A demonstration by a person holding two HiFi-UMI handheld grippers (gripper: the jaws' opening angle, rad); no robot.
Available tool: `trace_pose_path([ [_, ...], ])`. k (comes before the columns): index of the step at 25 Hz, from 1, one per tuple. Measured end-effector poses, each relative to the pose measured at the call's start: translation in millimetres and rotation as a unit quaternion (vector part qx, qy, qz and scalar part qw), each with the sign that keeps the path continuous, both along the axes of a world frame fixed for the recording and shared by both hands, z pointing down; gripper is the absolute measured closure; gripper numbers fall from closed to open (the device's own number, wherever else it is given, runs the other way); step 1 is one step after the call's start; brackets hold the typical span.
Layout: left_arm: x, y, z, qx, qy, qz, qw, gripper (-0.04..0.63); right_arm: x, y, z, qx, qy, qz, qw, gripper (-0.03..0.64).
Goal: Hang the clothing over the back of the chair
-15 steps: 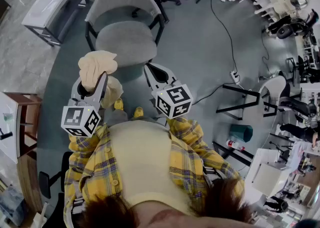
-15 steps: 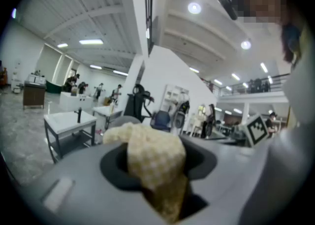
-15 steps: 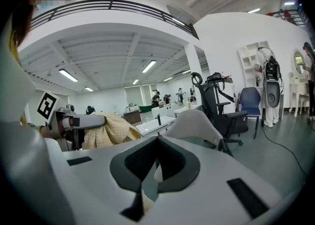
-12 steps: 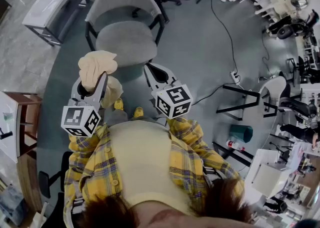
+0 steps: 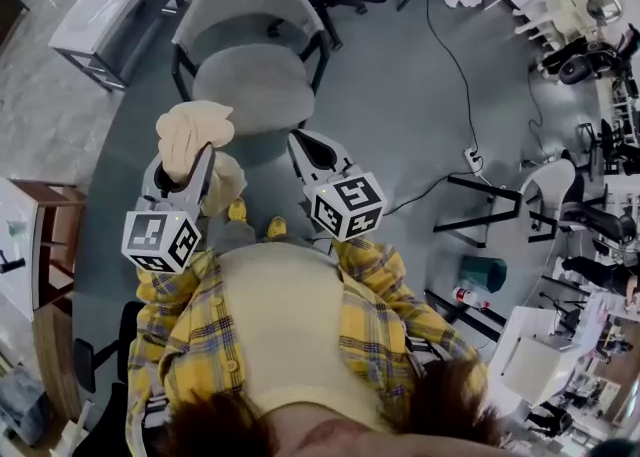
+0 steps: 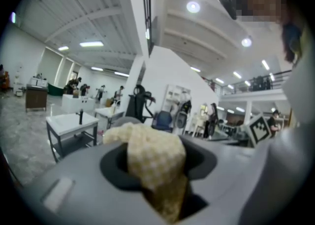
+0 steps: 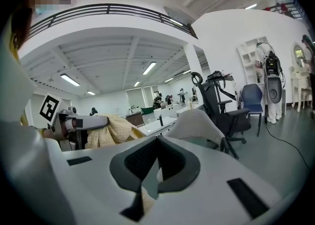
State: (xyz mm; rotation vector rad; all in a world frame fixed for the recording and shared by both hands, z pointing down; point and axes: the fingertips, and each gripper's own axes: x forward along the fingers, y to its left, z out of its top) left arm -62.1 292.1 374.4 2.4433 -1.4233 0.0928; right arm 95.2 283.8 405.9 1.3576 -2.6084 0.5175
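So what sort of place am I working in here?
Probably a big open lab or workshop hall. A white worktable stands near the gray chair, a power strip lies on the floor, and a railed mezzanine runs overhead.

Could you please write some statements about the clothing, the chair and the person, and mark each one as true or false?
1. The left hand-held gripper is closed on the pale yellow clothing. True.
2. The clothing hangs over the back of the grey chair. False: the chair back is bare, and the clothing is in the gripper.
3. Nothing lies on the chair's seat. True.
4. The person wears a blue shirt. False: the shirt is yellow plaid.
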Motion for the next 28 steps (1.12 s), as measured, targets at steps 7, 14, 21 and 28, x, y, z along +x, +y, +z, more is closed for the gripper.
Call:
trace_pose_path([
  [7, 13.0, -4.4, -5.7, 0.012, -0.013, -0.008, 0.9998, 0.405, 5.3, -1.0, 3.2, -0.004, 0.001, -0.022, 1.000, 0.603],
  [14, 15.6, -19.7, -6.5, 0.021, -0.012, -0.025, 0.9994, 0.405, 7.4, -8.9, 10.6, -0.004, 0.004, -0.039, 0.999, 0.603],
  [21, 13.0, -54.0, -21.3, 0.030, -0.010, -0.013, 0.9994, 0.405, -5.2, -40.1, 3.5, 0.002, 0.011, -0.048, 0.999, 0.603],
  [28, -1.9, -103.1, -26.8, 0.031, 0.004, 0.000, 0.9995, 0.405, -32.4, -90.8, 0.6, 0.005, 0.021, -0.052, 0.998, 0.603],
])
